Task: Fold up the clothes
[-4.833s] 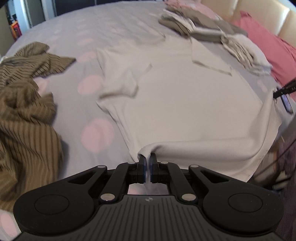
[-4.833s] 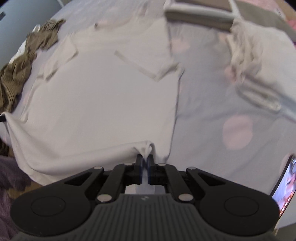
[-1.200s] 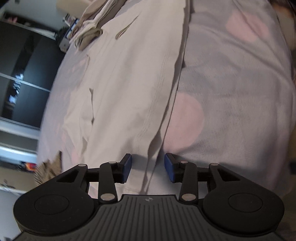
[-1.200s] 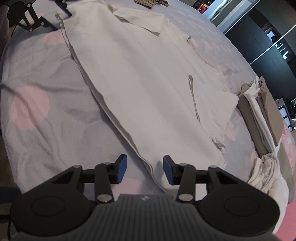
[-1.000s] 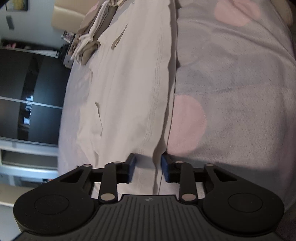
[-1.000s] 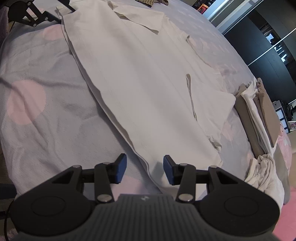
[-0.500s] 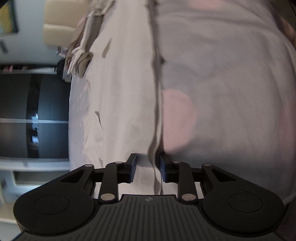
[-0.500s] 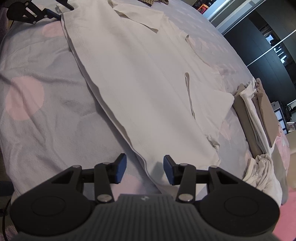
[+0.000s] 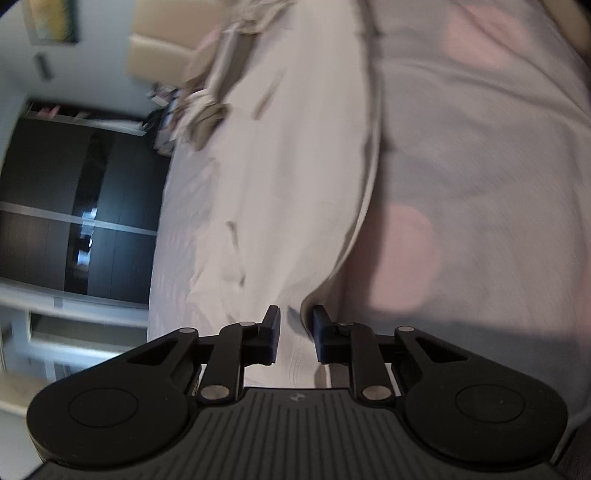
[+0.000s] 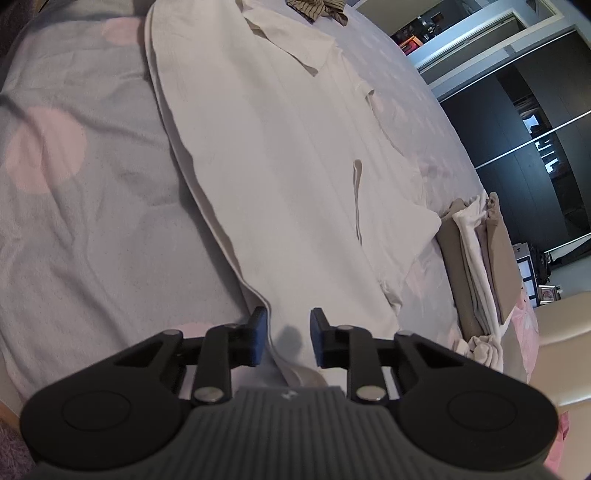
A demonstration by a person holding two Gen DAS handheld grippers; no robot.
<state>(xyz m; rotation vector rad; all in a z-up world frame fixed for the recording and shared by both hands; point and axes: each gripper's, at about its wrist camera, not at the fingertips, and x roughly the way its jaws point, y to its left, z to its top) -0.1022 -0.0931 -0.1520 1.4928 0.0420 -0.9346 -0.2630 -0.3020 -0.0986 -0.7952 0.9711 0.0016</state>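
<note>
A white shirt (image 10: 280,155) lies flat on the bed (image 10: 92,221), stretched long and narrow, its long axis running from the near edge of the bed, where the right gripper (image 10: 284,336) sits, away to the far edge. One straight folded side edge runs the whole length on the left in the right wrist view, with bare dotted bedsheet beside it; a folded-in sleeve lies near the far end. To the right of the shirt, near the bed's head end, a pile of folded clothes (image 10: 480,258) rests apart from it, and a striped brown garment (image 10: 314,7) lies beyond the far end. The right gripper's jaws have just been closing; they stand apart with the shirt's near end between them, the pads not yet pressing the cloth. In the blurred left wrist view, the left gripper (image 9: 295,334) has also just been closing, its jaws apart around the shirt's (image 9: 280,177) other end at the side edge.
</note>
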